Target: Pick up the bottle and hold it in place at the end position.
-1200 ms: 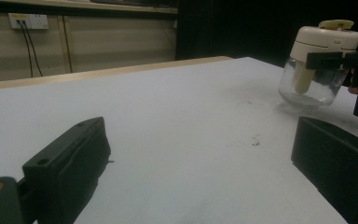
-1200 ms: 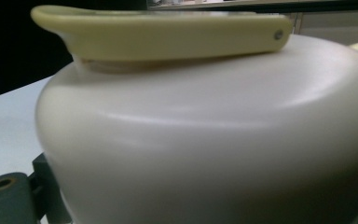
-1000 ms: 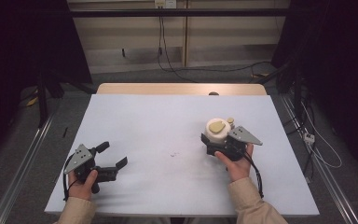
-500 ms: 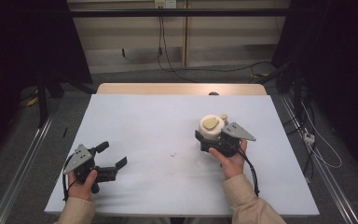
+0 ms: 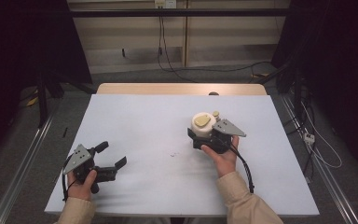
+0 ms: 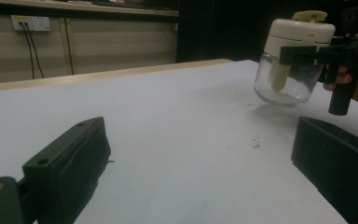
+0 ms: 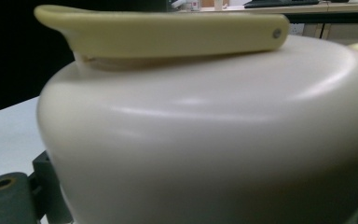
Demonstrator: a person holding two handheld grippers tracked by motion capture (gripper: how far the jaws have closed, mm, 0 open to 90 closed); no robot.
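A clear glass jar (image 5: 203,122) with a cream lid and a yellowish flip tab is clamped in my right gripper (image 5: 201,132), right of the table's middle. From the left gripper view the jar (image 6: 291,60) hangs slightly tilted just above the tabletop, a black jaw pressed across its side below the lid. The lid (image 7: 205,130) and its tab (image 7: 168,32) loom very close in the right gripper view. My left gripper (image 5: 112,155) rests at the near left of the table, open, with bare tabletop between its jaws (image 6: 200,177).
The white tabletop (image 5: 158,121) has a wooden strip (image 5: 177,88) along its far edge. A few dark specks (image 5: 173,154) lie near the middle. Metal rails run along the floor on both sides, and cables lie on the floor at right (image 5: 321,154).
My right gripper has carried the jar a little to the left. The left gripper has stayed where it was, still open.
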